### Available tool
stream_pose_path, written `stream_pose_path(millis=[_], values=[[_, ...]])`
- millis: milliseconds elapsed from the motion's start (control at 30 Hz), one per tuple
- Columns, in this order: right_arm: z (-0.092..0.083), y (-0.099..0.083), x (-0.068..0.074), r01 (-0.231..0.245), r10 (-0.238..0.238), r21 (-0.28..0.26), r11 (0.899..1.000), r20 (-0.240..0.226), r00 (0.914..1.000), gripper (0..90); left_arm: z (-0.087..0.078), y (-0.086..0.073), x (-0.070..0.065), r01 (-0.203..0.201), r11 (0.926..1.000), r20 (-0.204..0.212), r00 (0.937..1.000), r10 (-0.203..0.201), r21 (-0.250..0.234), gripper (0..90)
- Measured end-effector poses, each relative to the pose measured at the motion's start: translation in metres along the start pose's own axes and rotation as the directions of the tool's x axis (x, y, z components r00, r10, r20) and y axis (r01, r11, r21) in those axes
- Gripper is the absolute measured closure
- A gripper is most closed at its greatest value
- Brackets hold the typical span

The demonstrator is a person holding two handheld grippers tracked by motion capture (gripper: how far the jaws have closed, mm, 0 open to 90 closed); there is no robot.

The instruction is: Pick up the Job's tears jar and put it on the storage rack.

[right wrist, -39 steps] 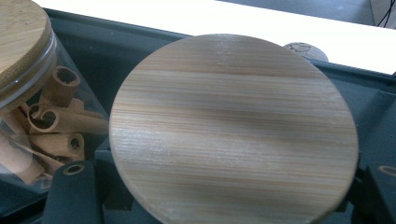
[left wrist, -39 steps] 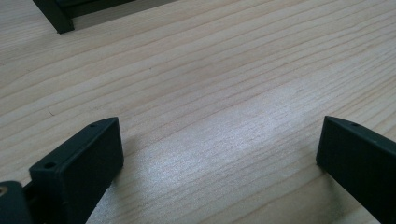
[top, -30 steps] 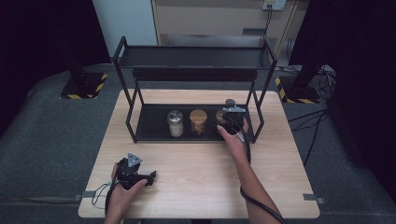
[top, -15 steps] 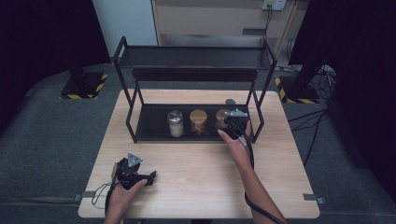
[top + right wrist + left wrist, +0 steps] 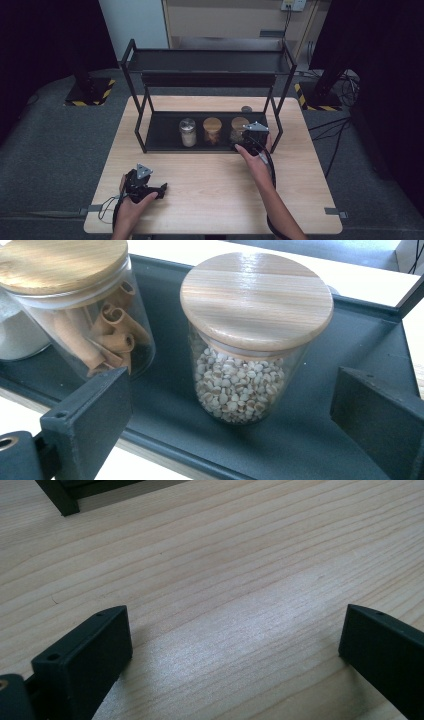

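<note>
You see a black two-tier rack (image 5: pixel 135 95) mid-frame on the wooden table (image 5: pixel 215 190); three jars line its lower shelf, and yellow-striped bases (image 5: pixel 90 92) sit upper left.

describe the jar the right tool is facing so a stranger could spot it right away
On the black rack's bottom tray stand three jars in a row. It is the jar of small pale grains at the right end, facing the open right tool; its neighbour holds cinnamon sticks instead.

A black metal two-tier rack (image 5: pixel 135 90) stands at the back of the pale wooden counter (image 5: pixel 210 185); three glass jars (image 5: pixel 212 131) sit side by side on its lower shelf.
</note>
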State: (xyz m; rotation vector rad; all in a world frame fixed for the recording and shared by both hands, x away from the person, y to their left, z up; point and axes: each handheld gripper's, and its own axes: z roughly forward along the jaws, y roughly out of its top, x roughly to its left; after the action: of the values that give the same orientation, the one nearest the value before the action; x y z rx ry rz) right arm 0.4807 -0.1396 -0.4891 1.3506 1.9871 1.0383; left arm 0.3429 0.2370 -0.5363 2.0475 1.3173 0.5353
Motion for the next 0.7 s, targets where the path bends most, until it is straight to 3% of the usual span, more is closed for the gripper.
stream_pose_path(millis=[700], values=[[-0.019, -0.009, 0.004, 0.018, -0.018, -0.012, 1.0, -0.009, 0.9998, 3.6, 0.0, 0.0, 0.0, 0.0, 1.0, -0.001, 1.0, 0.0, 0.0, 0.0]])
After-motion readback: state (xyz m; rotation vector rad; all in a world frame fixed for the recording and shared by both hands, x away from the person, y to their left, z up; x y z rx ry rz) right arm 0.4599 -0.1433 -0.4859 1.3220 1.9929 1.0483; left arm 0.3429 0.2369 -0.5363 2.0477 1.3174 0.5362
